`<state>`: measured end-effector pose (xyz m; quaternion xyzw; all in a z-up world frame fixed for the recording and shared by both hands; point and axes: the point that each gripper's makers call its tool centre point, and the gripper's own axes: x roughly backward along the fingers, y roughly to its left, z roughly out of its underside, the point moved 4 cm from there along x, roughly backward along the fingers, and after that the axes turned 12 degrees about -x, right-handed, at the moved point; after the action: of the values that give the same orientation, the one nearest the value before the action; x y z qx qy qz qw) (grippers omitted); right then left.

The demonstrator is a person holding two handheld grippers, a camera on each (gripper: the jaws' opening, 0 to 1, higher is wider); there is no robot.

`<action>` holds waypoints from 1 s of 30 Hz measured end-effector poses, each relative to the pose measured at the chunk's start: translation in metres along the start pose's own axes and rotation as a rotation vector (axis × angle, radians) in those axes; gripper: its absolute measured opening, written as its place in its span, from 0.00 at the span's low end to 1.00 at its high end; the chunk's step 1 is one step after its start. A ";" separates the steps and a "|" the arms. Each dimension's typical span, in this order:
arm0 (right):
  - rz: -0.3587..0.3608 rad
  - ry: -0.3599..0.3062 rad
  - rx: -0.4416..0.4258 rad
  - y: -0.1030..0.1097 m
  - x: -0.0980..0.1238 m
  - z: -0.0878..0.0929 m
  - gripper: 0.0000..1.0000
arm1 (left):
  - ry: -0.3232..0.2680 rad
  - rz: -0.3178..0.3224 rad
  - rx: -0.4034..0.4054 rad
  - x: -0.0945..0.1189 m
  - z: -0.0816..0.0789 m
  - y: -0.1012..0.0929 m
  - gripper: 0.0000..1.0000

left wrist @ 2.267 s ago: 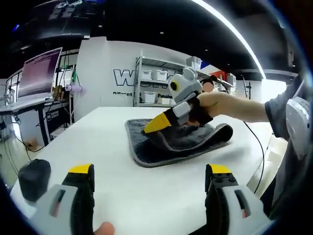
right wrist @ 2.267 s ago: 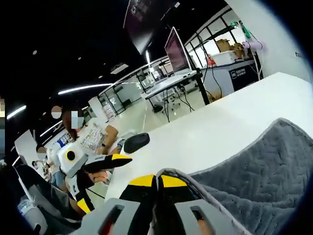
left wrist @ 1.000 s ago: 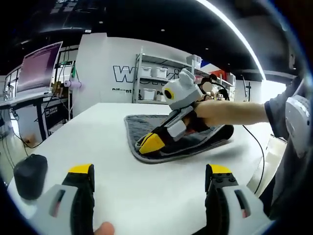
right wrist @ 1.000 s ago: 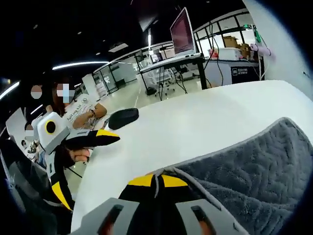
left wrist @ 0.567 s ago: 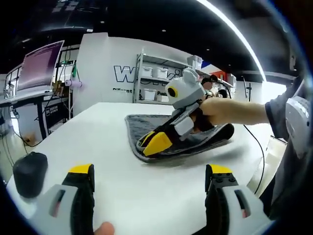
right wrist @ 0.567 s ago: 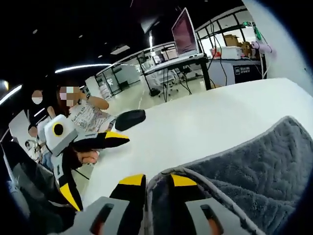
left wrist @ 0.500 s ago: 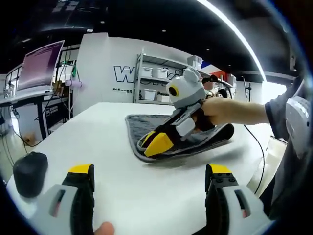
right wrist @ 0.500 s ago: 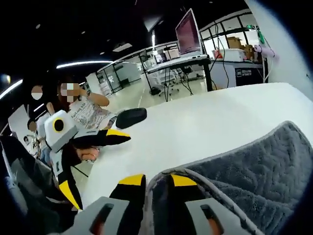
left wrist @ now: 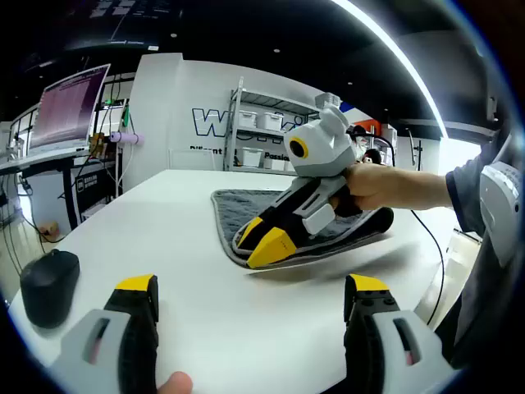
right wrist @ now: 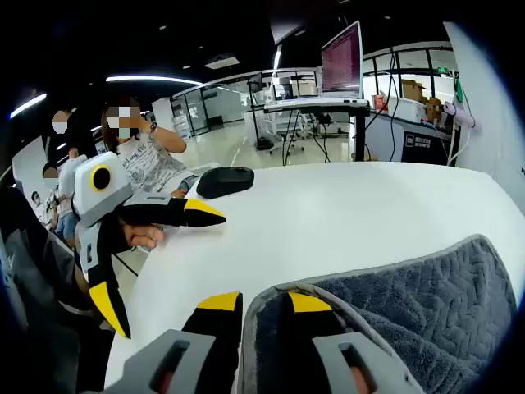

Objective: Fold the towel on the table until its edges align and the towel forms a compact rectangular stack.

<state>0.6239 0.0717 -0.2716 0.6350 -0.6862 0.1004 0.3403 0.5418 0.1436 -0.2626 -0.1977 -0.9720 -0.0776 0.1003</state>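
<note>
Where towel [right wrist: 394, 316] fills right tool [right wrist: 261, 302], left tool [left wrist: 250, 286] parted, mouse [left wrist: 47, 286] near.

My right tongs [left wrist: 264, 240] cover part of the grey towel [left wrist: 246, 209] in the left gripper view. In the right gripper view the towel runs off the picture's edge (its far side cut away), hiding my tong tips' gap.
</note>
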 end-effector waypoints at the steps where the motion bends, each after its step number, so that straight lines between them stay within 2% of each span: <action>1: 0.004 0.002 0.009 0.000 0.000 0.000 0.23 | 0.000 0.001 -0.001 0.000 0.000 0.000 0.99; 9: 0.015 0.028 0.048 0.005 0.007 -0.005 0.29 | -0.004 -0.007 -0.007 0.002 -0.004 0.001 0.99; 15: 0.022 0.001 0.040 0.000 0.019 -0.014 0.35 | 0.000 -0.006 -0.012 0.002 -0.004 0.001 0.99; 22: 0.018 -0.063 0.008 0.002 0.038 -0.017 0.44 | -0.002 0.004 -0.017 0.002 -0.005 -0.002 0.99; 26: 0.052 -0.145 -0.048 -0.002 0.064 -0.013 0.48 | 0.005 0.007 -0.019 0.000 -0.005 -0.001 0.99; 30: 0.083 -0.183 -0.071 -0.007 0.082 -0.008 0.51 | 0.001 0.023 -0.024 -0.004 -0.007 -0.005 0.99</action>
<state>0.6360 0.0092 -0.2189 0.5999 -0.7434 0.0314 0.2940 0.5446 0.1365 -0.2572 -0.2099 -0.9687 -0.0883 0.0990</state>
